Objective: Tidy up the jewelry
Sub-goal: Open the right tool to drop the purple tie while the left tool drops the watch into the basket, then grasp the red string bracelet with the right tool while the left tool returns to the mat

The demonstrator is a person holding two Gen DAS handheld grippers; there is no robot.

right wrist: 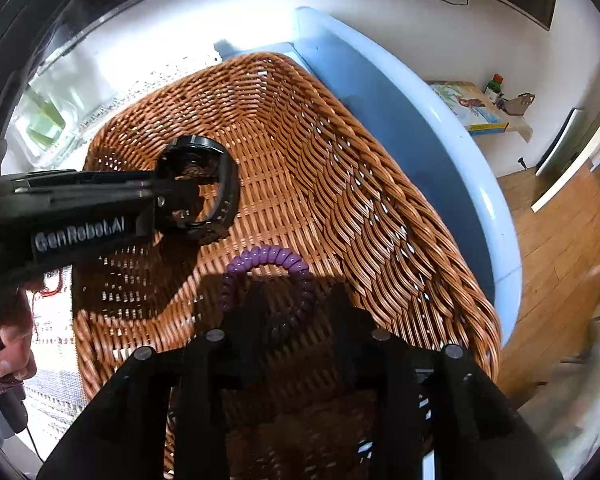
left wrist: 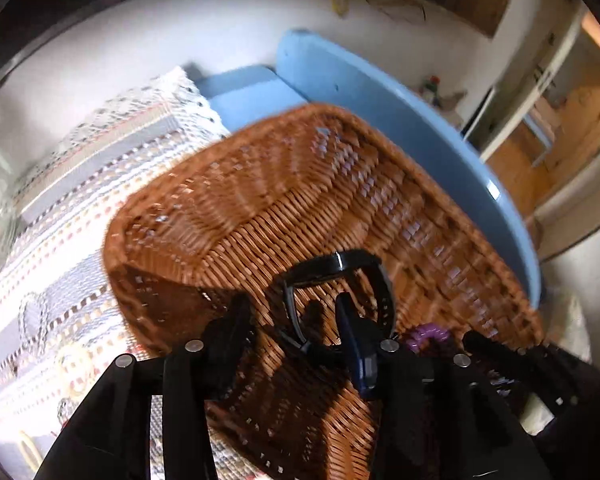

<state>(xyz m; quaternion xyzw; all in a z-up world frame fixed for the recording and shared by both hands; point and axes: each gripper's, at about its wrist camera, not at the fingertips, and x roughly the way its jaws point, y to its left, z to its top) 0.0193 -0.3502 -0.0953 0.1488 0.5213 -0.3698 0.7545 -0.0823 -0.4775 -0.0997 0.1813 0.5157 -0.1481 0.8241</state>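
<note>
A brown wicker basket (left wrist: 260,216) (right wrist: 300,152) lies on a patterned cloth. A black wristwatch (left wrist: 340,280) (right wrist: 204,176) sits inside the basket, just in front of my left gripper (left wrist: 296,320) (right wrist: 172,208), whose fingers stand apart over the basket floor; the right finger (left wrist: 352,328) touches the watch strap. My right gripper (right wrist: 296,304) hangs over the basket with its fingers apart, and a purple coiled bracelet (right wrist: 268,264) (left wrist: 426,334) lies between them, looped around the left finger.
A pale blue chair back (left wrist: 380,92) (right wrist: 400,112) stands right behind the basket. A woven patterned cloth (left wrist: 80,184) covers the surface to the left. A clear container (right wrist: 48,120) sits at the far left. Wooden floor (right wrist: 560,220) lies to the right.
</note>
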